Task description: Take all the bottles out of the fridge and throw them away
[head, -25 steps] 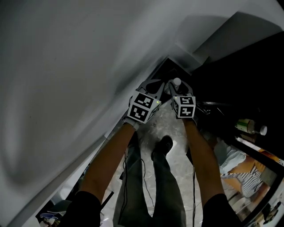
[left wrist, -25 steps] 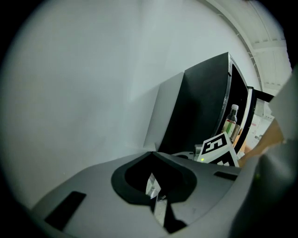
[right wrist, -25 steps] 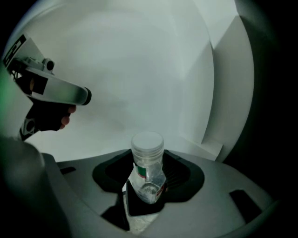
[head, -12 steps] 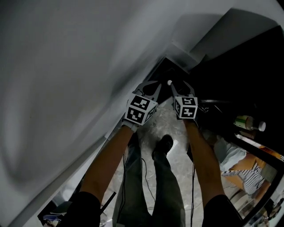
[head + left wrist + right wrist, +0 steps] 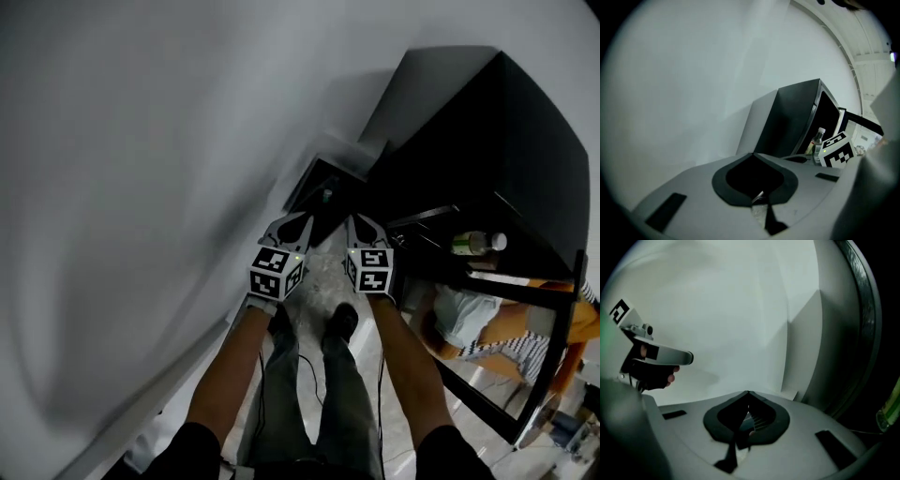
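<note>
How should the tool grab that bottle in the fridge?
Probably around the middle of the bottle, below its white cap, coming in level through the open front of the fridge. The bottle seems to stand upright, so its round sides suit jaws closing from left and right.

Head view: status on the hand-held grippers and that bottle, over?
Left hand-held gripper shut, empty. Right hand-held gripper jaws just closed, nothing between them. One clear bottle in the fridge. Nothing seen blocking it.

Clear white-capped bottle [image 5: 473,244], inside dark fridge [image 5: 511,141]
</note>
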